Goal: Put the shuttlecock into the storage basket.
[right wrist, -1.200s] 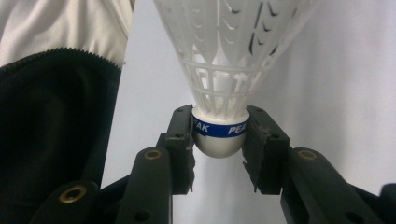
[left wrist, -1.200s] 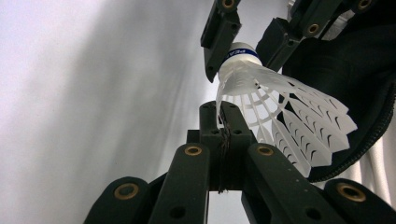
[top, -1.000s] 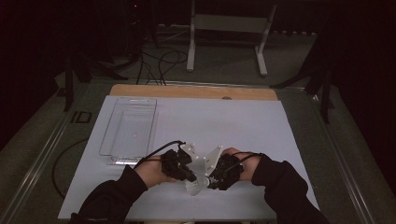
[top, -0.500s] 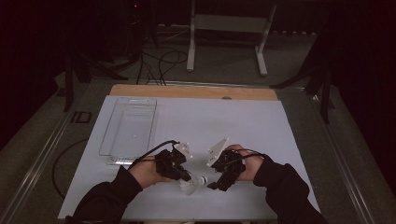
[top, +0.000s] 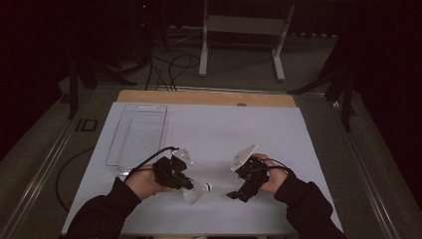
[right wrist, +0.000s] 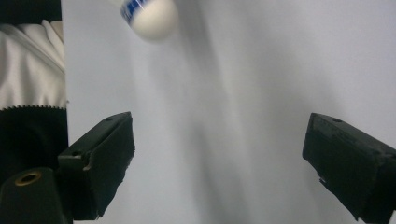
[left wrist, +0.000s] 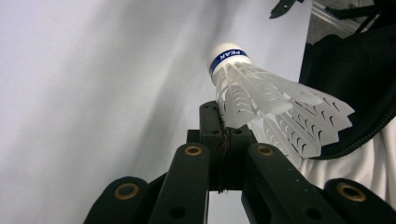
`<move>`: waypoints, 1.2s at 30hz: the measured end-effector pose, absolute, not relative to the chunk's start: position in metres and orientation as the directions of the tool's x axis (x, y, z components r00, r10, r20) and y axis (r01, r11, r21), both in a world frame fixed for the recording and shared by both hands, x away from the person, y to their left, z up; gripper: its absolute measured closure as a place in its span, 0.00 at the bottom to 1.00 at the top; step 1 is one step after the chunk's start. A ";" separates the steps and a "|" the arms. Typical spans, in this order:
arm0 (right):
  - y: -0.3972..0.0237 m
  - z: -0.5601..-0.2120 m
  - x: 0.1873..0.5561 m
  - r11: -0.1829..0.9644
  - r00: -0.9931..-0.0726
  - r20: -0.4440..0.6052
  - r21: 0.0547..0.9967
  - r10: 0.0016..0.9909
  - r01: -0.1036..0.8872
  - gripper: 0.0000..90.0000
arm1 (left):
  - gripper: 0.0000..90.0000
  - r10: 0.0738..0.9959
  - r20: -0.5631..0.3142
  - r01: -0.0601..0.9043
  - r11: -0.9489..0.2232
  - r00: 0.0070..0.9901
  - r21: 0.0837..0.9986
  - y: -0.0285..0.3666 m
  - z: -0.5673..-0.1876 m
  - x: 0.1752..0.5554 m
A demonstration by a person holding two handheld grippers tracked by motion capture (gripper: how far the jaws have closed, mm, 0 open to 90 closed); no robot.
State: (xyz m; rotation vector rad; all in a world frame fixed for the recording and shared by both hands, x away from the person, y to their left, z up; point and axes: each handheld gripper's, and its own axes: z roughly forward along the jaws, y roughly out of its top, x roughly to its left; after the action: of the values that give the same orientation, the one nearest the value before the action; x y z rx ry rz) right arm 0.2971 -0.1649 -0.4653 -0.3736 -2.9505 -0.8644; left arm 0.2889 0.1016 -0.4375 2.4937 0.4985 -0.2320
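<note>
1. Tray [top: 137, 134], clear plastic, waits unfilled beyond the shuttlecock [top: 195, 190].
2. My left gripper [top: 185, 183] pinches the shuttlecock's feathers, handover apparently done.
3. My right gripper [top: 235, 194], beside the shuttlecock, has just been opening, nothing between its jaws.

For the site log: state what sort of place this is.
Probably a lab recording bench: a white-covered table in a dark room, cables on the floor, a metal stand behind, a clear plastic tray.
</note>
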 end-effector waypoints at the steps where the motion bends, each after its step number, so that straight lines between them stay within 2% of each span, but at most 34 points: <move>1: -0.167 -0.466 0.297 0.813 -0.970 0.103 0.530 0.221 0.241 0.10 | 1.00 0.303 -0.272 0.404 -0.761 0.913 0.508 0.103 -0.437 0.289; 6: -0.178 -0.472 0.293 0.810 -0.969 0.058 0.538 0.242 0.235 0.10 | 1.00 0.324 -0.267 0.419 -0.732 0.908 0.537 0.111 -0.434 0.291; 18: -0.203 -0.492 0.281 0.761 -0.955 0.060 0.589 0.292 0.270 0.10 | 1.00 0.364 -0.249 0.440 -0.695 0.897 0.568 0.126 -0.425 0.295; 36: -0.248 -0.512 0.265 0.621 -0.924 0.055 0.726 0.378 0.297 0.10 | 1.00 0.425 -0.215 0.459 -0.637 0.879 0.619 0.152 -0.402 0.303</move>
State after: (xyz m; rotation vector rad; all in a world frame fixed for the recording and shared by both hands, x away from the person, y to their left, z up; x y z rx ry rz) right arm 0.2647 -0.2479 -0.5124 -0.6102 -2.9195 -1.2765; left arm 0.3029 0.1516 -0.4017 2.3435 0.6331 -0.0637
